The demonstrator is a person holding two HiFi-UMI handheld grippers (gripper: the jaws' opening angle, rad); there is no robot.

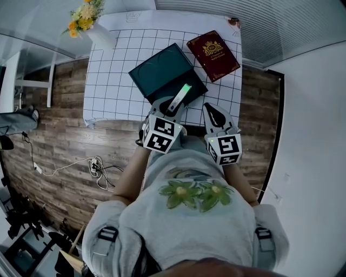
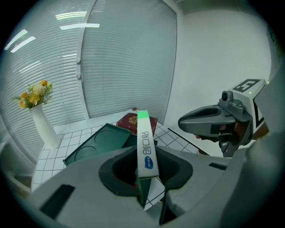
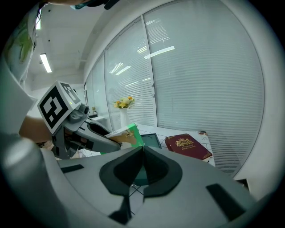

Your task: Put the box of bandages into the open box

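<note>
Person [image 1: 189, 216] at the near edge of a white gridded bench [image 1: 108, 81], a gripper in each hand, both held out in front of the chest.

The left gripper [image 1: 171, 106] is clamped on the bandage box [image 1: 183, 93]. Its own view shows the jaws pressed on the two broad sides of the long thin carton, the narrow white edge facing the camera and the green end pointing away. From above, the bandage box sticks out past the jaws, with its green end over the near part of the open box [image 1: 159, 73]. It is up in the air, touching neither the bench nor the open box.

The open box is dark green and lies flat on the bench, turned at an angle to the grid. A dark red book [image 1: 212, 54] with a gold crest lies just beside it on the right, toward the far side.

The right gripper [image 1: 215, 113] is just to the right of the left one, above the bench's near edge. In its own view the jaws meet with nothing between them.

A white vase [image 1: 100, 37] of yellow and orange flowers [image 1: 84, 16] stands at the bench's far left corner, well apart from the rest. The floor [image 1: 54, 140] is wood planks, and cables [image 1: 97, 167] trail across it to the person's left.
</note>
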